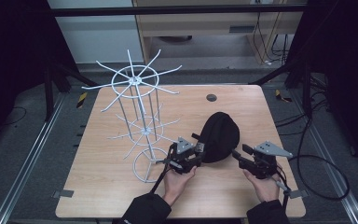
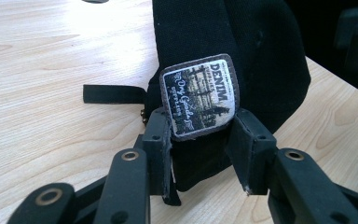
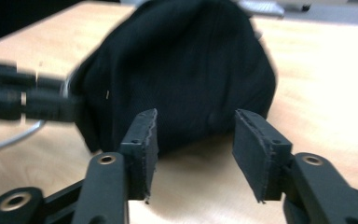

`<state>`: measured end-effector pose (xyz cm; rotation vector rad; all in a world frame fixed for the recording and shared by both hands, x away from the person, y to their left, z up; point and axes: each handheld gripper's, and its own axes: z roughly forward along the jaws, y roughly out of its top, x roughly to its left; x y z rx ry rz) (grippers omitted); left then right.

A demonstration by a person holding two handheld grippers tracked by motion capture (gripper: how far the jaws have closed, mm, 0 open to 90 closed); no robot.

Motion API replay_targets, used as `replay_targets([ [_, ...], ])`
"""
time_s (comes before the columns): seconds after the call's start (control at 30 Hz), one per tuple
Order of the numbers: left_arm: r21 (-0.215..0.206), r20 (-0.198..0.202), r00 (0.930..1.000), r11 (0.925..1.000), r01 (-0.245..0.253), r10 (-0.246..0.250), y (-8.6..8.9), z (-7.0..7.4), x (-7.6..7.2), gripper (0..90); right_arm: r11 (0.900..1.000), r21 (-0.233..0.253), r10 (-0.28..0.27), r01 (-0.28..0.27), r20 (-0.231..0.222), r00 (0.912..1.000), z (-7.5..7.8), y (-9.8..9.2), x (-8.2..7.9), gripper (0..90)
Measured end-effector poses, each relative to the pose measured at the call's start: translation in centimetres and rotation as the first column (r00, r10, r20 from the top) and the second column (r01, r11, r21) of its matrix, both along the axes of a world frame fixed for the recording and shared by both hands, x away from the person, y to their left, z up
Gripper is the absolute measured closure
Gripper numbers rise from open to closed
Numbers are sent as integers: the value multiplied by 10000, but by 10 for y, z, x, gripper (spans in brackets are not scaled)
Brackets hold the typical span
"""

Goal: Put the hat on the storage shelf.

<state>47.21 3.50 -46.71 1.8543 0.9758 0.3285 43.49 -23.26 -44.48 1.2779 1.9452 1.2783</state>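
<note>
A black cap (image 1: 220, 135) lies on the wooden table (image 1: 121, 186), right of centre. My left gripper (image 1: 196, 151) sits at its left edge. In the left gripper view the left gripper (image 2: 200, 126) has its jaws pressed on the cap's (image 2: 261, 56) black fabric, just under a sewn patch (image 2: 199, 95) that reads DENIM. A short black strap (image 2: 114, 93) sticks out beside it. My right gripper (image 1: 237, 155) stands open just right of the cap. In the right gripper view the right gripper (image 3: 196, 121) holds nothing, and the cap (image 3: 177, 70) lies a little beyond its pads.
A white wire rack (image 1: 140, 121) with spoke arms at two levels and a ring base stands on the table's left half, close to my left hand. A dark round grommet (image 1: 211, 97) sits near the far edge. Cables (image 1: 326, 172) trail off the right side.
</note>
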Motion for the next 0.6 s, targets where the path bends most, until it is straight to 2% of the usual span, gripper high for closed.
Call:
replay_targets([
  [0.1, -21, 4, 10000, 10000, -53, 53, 1, 0, 0, 608, 9999, -15, 142, -143, -314, 9994, -10, 2, -2, 450],
  [0.2, -58, -16, 10000, 9999, -88, 88, 1, 0, 1, 608, 9986, 441, 302, -275, -602, 9977, -16, 3, 0, 442],
  [0.27, -100, -29, 9999, 9999, -110, 109, 1, -1, 1, 609, 9957, 751, 603, -545, -780, 9951, -21, 9, 3, 442],
  [0.4, -95, -60, 9999, 9999, -123, 122, 1, -1, 1, 609, 9927, 948, 829, -743, -909, 9924, -27, 17, 9, 458],
  [0.53, -102, -81, 9999, 9999, -130, 129, 4, -1, 4, 611, 9876, 1450, 724, -601, -805, 9941, -31, 17, 17, 594],
  [0.57, -126, -105, 9999, 9998, -124, 123, 4, -2, 4, 611, 9837, 1723, 684, -522, -895, 9936, -31, 16, 19, 716],
  [0.6, -146, -139, 9998, 9998, -107, 105, 5, -2, 4, 611, 9837, 1723, 684, -522, -895, 9936, -31, 16, 19, 716],
])
